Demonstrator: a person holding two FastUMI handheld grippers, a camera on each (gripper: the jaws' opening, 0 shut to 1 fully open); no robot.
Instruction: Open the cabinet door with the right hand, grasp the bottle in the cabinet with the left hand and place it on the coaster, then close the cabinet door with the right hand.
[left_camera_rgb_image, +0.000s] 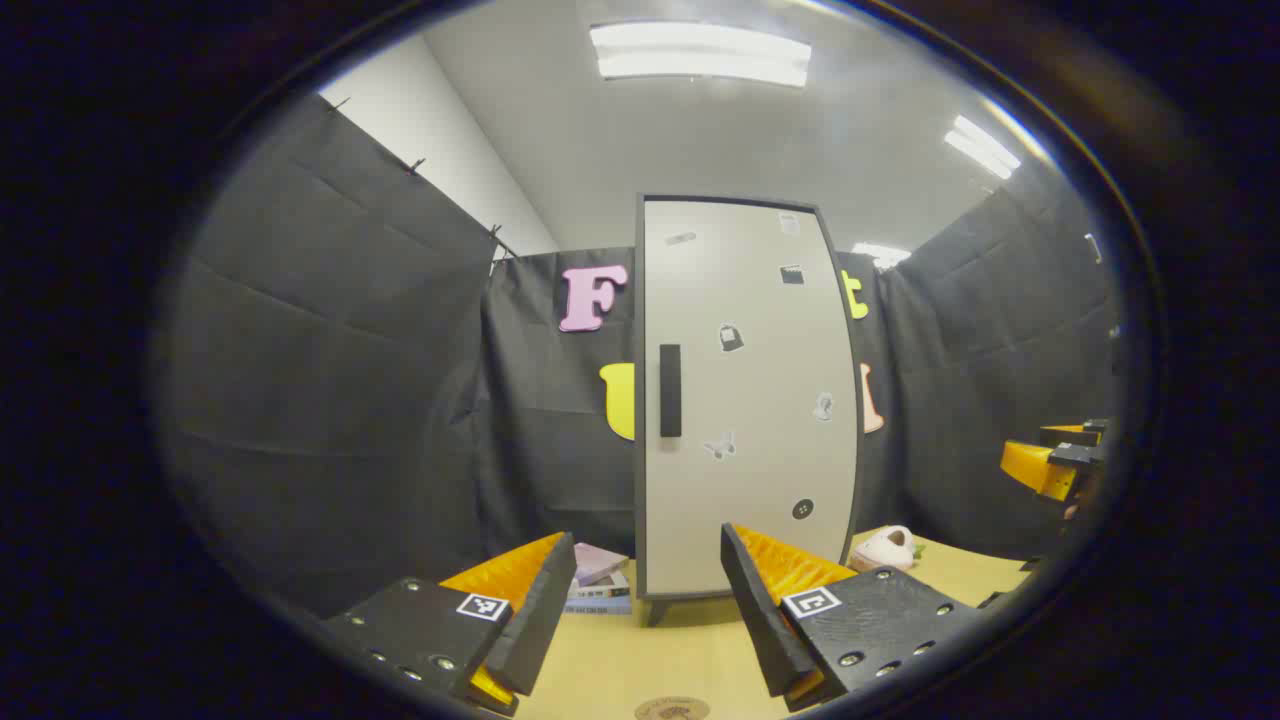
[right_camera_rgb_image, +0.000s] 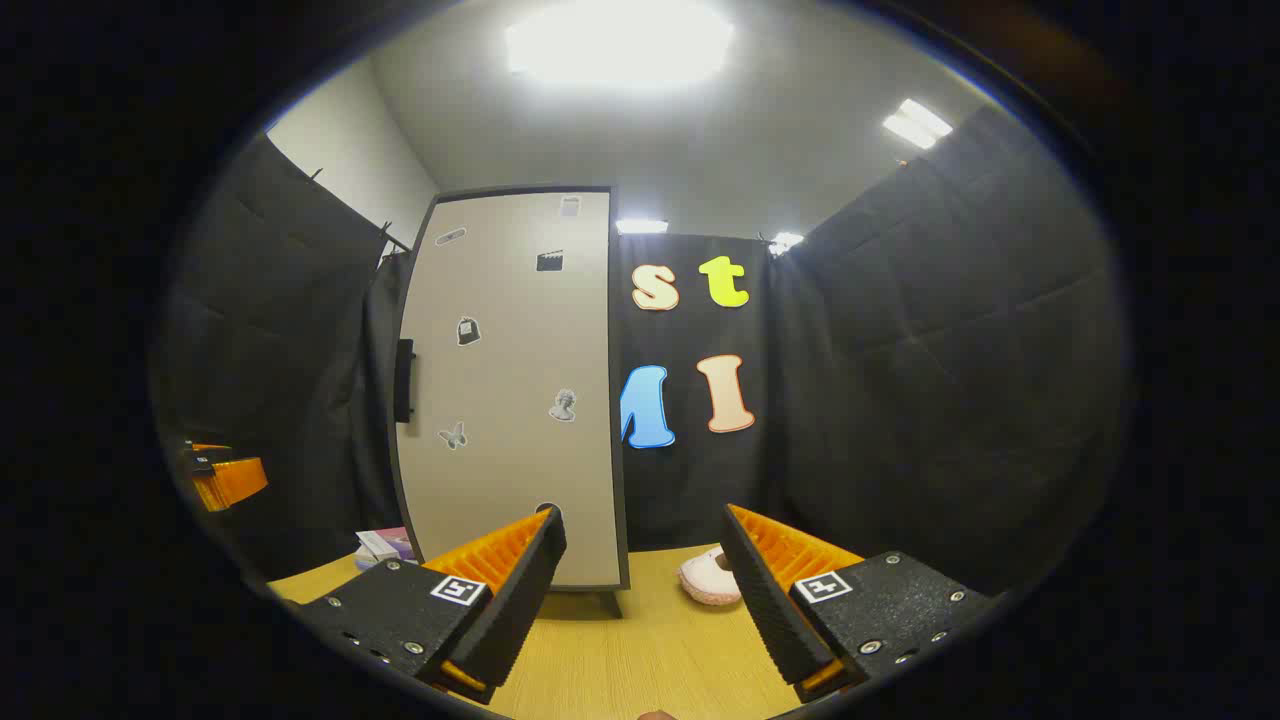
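Observation:
A tall cabinet with a pale grey door (left_camera_rgb_image: 745, 400) stands shut at the back of the wooden table, a black handle (left_camera_rgb_image: 670, 390) on its left edge. In the right gripper view the same cabinet door (right_camera_rgb_image: 510, 400) is left of centre, its handle (right_camera_rgb_image: 404, 380) at the far side. My left gripper (left_camera_rgb_image: 648, 610) is open, well short of the cabinet. A round coaster (left_camera_rgb_image: 672, 709) lies on the table just below it. My right gripper (right_camera_rgb_image: 645, 590) is open too, with nothing between its fingers. The bottle is hidden behind the door.
A small stack of books (left_camera_rgb_image: 598, 580) lies left of the cabinet's foot. A pale pink soft toy (left_camera_rgb_image: 883, 548) sits on the table to its right, also seen as the toy (right_camera_rgb_image: 708, 578). The other gripper (left_camera_rgb_image: 1050, 460) shows at the right edge. Black cloth walls close in all round.

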